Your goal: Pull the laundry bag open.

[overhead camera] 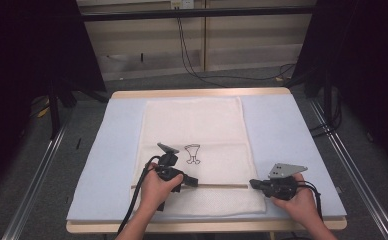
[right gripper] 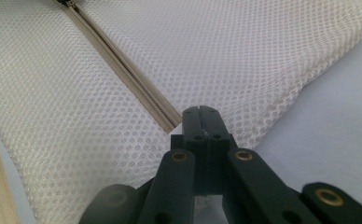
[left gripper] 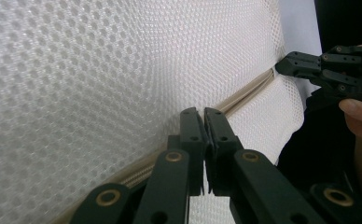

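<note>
Mesh bag: light, limp, snags easily. Grip zipper, not netting. Left gripper jaws closed at zipper; right gripper clamped on zipper end.

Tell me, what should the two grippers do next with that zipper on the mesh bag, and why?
Probably slide the left gripper along the zipper toward the right gripper, which seems to pin the mesh bag at the zipper's end. Both are shut at the zipper line.
</note>
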`<state>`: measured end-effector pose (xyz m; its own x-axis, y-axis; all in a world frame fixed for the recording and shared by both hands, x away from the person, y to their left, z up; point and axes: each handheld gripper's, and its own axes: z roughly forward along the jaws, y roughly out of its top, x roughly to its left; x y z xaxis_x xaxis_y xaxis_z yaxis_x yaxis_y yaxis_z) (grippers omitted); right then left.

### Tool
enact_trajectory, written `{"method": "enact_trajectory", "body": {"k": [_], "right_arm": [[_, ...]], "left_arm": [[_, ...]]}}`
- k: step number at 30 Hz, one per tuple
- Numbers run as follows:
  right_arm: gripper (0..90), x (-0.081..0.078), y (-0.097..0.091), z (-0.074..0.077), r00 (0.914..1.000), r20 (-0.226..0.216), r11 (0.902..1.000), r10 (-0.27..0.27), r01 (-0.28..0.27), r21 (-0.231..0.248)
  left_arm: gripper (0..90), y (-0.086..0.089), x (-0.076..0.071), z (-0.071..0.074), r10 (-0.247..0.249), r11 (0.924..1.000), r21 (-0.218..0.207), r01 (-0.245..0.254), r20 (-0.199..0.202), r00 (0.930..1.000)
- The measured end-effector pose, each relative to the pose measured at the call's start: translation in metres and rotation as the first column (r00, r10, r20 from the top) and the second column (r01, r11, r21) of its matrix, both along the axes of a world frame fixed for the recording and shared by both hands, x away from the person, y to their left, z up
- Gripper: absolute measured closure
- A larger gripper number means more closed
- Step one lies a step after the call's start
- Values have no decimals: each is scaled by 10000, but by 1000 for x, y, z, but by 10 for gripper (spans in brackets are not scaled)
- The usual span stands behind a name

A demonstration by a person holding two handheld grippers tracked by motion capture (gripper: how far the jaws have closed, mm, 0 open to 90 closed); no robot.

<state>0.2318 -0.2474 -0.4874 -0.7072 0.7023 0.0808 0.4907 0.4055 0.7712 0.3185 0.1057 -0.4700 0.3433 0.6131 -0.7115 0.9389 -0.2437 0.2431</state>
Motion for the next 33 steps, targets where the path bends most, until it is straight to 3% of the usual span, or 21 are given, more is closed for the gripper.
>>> {"method": "enact_trajectory", "body": {"k": [16, 18, 22, 29, 33], "right_arm": [[900, 1, -1, 0, 9999, -106, 10000, -40, 41, 82], [900, 2, -1, 0, 9999, -145, 9999, -29, 31, 118], [900, 2, -2, 0, 9998, -191, 9998, -45, 49, 186], [900, 2, -2, 0, 9997, -253, 9998, -78, 83, 201], [900, 2, -2, 0, 9994, -328, 9997, -56, 64, 250]], "left_arm": [[874, 27, 0, 1, 358, 9993, 108, -358, -34, 9994], [874, 30, 1, 2, 232, 9997, -24, -233, -182, 9996], [874, 32, 2, 2, 316, 9994, 155, -315, -58, 9995], [874, 36, 3, 2, 222, 9997, 64, -221, -210, 9995], [873, 44, 4, 2, 270, 9995, 146, -270, -44, 9996]]}}
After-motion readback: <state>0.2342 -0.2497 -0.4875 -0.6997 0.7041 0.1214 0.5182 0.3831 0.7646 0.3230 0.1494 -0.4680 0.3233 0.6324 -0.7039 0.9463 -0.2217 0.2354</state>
